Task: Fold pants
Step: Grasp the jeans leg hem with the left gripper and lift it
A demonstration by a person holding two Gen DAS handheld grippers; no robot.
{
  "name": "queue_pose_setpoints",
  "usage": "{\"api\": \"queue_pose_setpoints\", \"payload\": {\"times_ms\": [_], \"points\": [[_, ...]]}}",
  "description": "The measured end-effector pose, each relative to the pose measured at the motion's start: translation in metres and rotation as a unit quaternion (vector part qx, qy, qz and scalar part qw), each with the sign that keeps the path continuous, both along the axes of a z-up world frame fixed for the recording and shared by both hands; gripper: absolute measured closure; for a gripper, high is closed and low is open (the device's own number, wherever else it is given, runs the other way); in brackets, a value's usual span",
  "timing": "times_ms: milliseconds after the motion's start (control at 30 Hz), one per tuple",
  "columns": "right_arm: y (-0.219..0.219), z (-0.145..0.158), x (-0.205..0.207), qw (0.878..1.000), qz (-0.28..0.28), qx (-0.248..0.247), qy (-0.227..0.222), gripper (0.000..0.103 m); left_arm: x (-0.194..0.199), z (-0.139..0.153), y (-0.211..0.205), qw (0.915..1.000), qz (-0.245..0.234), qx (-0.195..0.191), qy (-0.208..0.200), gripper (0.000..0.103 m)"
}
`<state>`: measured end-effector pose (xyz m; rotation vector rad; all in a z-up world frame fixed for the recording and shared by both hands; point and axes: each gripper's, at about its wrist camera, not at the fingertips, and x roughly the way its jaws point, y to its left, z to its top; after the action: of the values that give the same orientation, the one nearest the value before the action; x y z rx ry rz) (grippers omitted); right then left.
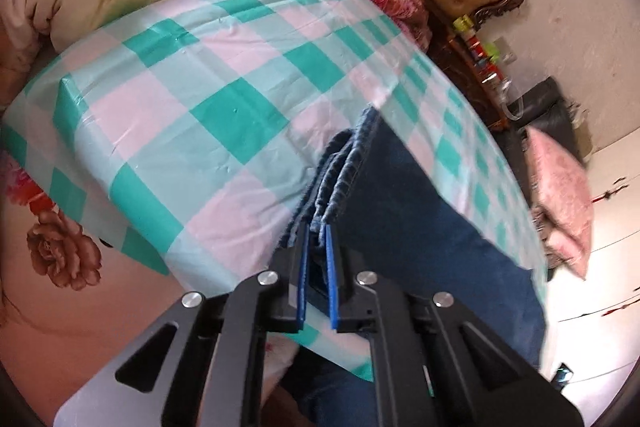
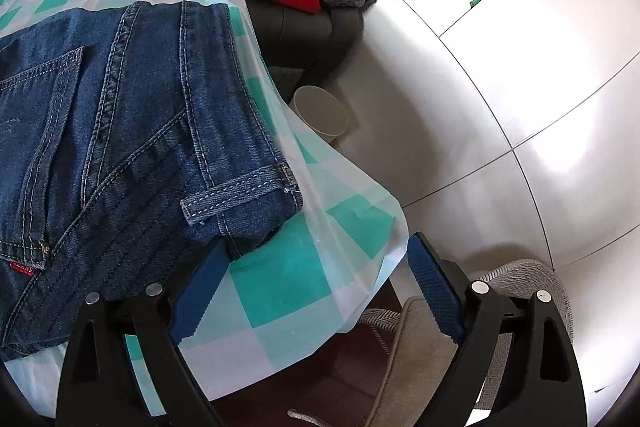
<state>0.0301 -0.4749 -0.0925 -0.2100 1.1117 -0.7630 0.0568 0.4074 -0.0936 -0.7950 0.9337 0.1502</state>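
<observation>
Pinching bunched jeans hems (image 1: 340,171) w/ nearly closed pads, left gripper (image 1: 318,227) holds them over checked tablecloth (image 1: 168,83); right gripper (image 2: 320,251) gapes wide, empty.

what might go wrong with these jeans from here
1. The left claw is shut on only a thin bunch of stacked hems of the jeans, so a layer may slip out when lifted.
2. The right claw is open, with the waistband corner unheld; the fold could skew.
3. The glossy tablecloth hangs loose off the edge and may drag along.
</observation>
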Motion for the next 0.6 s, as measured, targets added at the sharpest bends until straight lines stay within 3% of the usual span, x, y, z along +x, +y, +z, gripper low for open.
{"api": "queue_pose_setpoints", "payload": {"times_ms": [167, 367, 500, 600], "points": [[0.002, -0.001, 0.002, 1.0, 0.004, -0.013, 0.005, 0.018, -0.005, -0.017, 0.007, 0.9994, 0.012, -0.014, 0.029, 0.095], [0.003, 0.006, -0.003, 1.0, 0.003, -0.018, 0.003, 0.018, -0.013, -0.024, 0.007, 0.9989, 0.023, -0.036, 0.021, 0.079], [0.014, 0.035, -0.01, 0.999, 0.004, -0.037, -0.028, 0.018, -0.013, -0.031, 0.001, 0.9982, 0.023, -0.052, 0.018, 0.072], [0.041, 0.06, -0.009, 0.997, 0.034, -0.02, -0.061, 0.018, -0.011, -0.031, -0.001, 0.9982, 0.026, -0.051, 0.018, 0.068]]}}
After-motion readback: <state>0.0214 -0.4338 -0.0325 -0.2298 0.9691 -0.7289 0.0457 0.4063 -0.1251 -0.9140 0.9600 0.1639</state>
